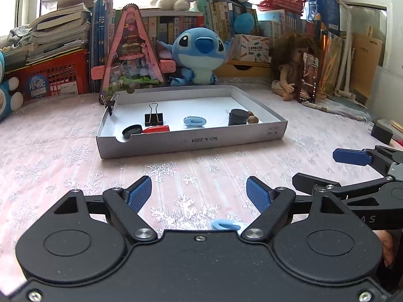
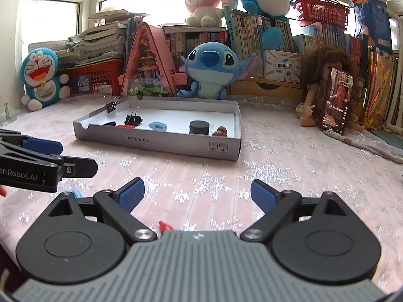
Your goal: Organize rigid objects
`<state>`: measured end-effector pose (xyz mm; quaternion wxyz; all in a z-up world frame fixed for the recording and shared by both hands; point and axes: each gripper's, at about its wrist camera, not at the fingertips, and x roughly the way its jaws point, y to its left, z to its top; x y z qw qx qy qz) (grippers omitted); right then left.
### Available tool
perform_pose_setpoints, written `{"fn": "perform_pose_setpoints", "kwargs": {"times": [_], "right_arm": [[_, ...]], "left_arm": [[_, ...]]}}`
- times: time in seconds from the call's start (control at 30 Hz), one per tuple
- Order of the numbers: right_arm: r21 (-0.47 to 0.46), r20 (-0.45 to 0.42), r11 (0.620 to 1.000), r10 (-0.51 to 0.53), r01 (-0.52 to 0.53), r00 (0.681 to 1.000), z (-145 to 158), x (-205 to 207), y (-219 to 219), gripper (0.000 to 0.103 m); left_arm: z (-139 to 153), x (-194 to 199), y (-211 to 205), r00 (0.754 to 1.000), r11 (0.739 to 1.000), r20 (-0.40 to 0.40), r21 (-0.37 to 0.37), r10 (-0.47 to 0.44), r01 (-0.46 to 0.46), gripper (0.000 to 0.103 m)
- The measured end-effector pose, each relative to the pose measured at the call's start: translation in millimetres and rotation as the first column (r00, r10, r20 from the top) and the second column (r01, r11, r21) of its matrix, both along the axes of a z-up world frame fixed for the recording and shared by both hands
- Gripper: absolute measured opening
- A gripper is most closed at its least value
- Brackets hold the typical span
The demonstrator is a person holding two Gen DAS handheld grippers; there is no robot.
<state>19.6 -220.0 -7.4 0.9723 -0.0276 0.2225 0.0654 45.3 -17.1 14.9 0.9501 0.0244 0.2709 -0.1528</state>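
A shallow grey box tray [image 1: 191, 141] [image 2: 161, 142] sits on the pink cloth ahead of both grippers. In it lie a black binder clip [image 1: 153, 118] [image 2: 133, 120], a red piece [image 1: 157, 128], a black cap [image 1: 131, 130], a light blue ring [image 1: 194, 121] [image 2: 158, 126], a black cylinder [image 1: 237, 117] [image 2: 199, 127] and brown nuts [image 1: 252, 119] [image 2: 220, 132]. Another binder clip [image 1: 110, 104] [image 2: 111, 106] grips the tray's far left rim. My left gripper [image 1: 199, 195] is open and empty; a light blue piece [image 1: 224, 225] lies close under it. My right gripper [image 2: 197, 196] is open and empty; a small red piece [image 2: 164, 225] lies at its base.
Plush toys, a pink triangular model [image 1: 132, 50], stacked books and red baskets line the back. A doll with a phone [image 2: 336, 100] leaning on it stands at the back right. A black block [image 1: 381, 130] lies at the right edge. The right gripper also shows in the left wrist view [image 1: 352, 168].
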Motion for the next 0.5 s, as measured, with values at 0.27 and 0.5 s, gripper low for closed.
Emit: {"fn": "perform_pose_setpoints", "kwargs": {"times": [0.27, 0.5], "right_arm": [[-0.035, 0.01, 0.999, -0.023, 0.024, 1.0, -11.7, -16.2, 7.7, 0.096], [-0.012, 0.018, 0.999, -0.051, 0.051, 0.999, -18.6, -30.2, 10.9, 0.096]], "left_arm": [[-13.9, -12.8, 1.9, 0.998, 0.998, -0.015, -0.012, -0.067, 0.067, 0.07], [-22.9, -18.0, -0.8, 0.995, 0.995, -0.024, 0.01, -0.095, 0.095, 0.053]]}}
